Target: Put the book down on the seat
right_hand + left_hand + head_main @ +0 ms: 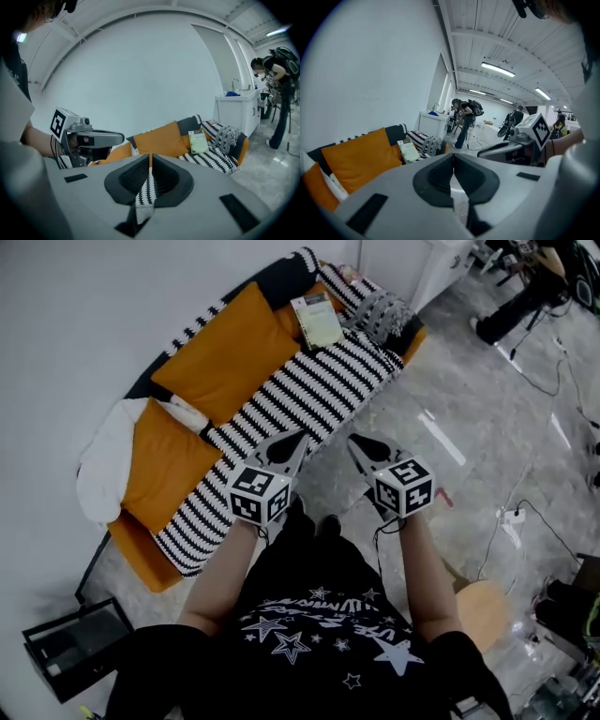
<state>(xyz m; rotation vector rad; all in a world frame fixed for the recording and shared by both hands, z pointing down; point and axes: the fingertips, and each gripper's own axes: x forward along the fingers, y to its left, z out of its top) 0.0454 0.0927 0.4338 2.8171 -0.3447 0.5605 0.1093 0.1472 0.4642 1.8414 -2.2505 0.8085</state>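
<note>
Both the left gripper (298,440) and the right gripper (355,441) are held clenched on nothing, side by side before the striped seat (309,390). Well beyond them, at its far end, the book (317,321) is propped upright, apparently supported by the backrest (186,125).
</note>
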